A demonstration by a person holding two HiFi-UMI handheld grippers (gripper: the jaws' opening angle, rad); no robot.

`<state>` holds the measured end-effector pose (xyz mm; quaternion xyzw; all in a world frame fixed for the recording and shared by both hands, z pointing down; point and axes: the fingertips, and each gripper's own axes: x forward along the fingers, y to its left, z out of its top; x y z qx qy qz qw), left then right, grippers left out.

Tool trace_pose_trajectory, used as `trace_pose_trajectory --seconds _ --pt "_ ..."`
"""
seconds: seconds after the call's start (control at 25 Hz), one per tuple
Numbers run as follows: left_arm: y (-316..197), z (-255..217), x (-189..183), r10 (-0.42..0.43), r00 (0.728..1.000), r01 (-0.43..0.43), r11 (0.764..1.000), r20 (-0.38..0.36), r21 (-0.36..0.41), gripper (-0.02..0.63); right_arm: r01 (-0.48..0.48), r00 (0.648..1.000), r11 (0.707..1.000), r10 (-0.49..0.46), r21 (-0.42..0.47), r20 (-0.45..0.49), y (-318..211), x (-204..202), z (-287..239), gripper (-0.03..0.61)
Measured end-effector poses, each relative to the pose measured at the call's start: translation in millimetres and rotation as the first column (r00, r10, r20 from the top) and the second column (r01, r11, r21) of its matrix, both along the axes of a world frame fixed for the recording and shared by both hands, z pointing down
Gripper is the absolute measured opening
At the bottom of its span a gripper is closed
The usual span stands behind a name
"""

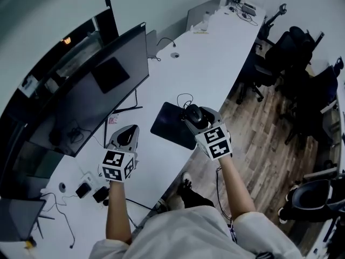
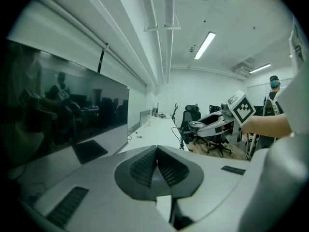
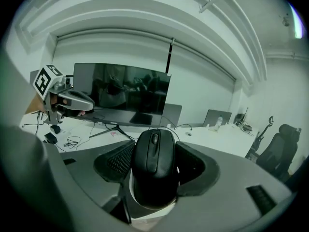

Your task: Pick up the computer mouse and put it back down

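Note:
A black computer mouse (image 3: 154, 166) sits between the dark pads of my right gripper (image 3: 154, 151), which is shut on its sides. In the head view the mouse (image 1: 195, 116) is held in the right gripper (image 1: 193, 114) just above the right edge of a dark mouse pad (image 1: 166, 124). Its cord loops over the pad. My left gripper (image 1: 125, 137) hovers over the white desk (image 1: 210, 63) to the left of the pad. Its jaws (image 2: 156, 162) are shut, pad against pad, with nothing between them.
A wide curved monitor (image 1: 91, 90) stands on the desk's left side. Cables and small adapters (image 1: 86, 189) lie near the desk's front left. A laptop (image 1: 202, 12) sits at the far end. Office chairs (image 1: 285, 53) stand on the wooden floor to the right.

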<state>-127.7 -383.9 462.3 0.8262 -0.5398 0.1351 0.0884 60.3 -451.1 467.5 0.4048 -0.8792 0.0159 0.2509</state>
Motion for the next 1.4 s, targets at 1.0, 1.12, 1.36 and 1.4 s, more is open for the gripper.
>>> trace_pose_trajectory --seconds 1.0,1.12,1.36,1.4 --pt "-63 121 4 -0.094 0.993 0.110 0.963 0.078 -0.245 0.016 -0.110 0.989 0.923 0.064 -0.369 -0.133 -109 28 277 0.278" --pt "-57 121 12 -0.052 0.994 0.075 0.967 0.098 -0.243 0.015 -0.130 0.989 0.907 0.091 -0.400 -0.114 -112 32 284 0.279" --pt "-38 101 7 -0.045 0.996 0.059 0.977 0.071 -0.203 0.015 -0.165 0.986 0.921 0.144 -0.354 -0.087 -107 41 257 0.291" --pt "-35 96 6 -0.044 0.997 0.057 0.980 0.069 -0.192 0.017 -0.181 0.983 0.925 0.165 -0.334 -0.076 -104 46 245 0.286"
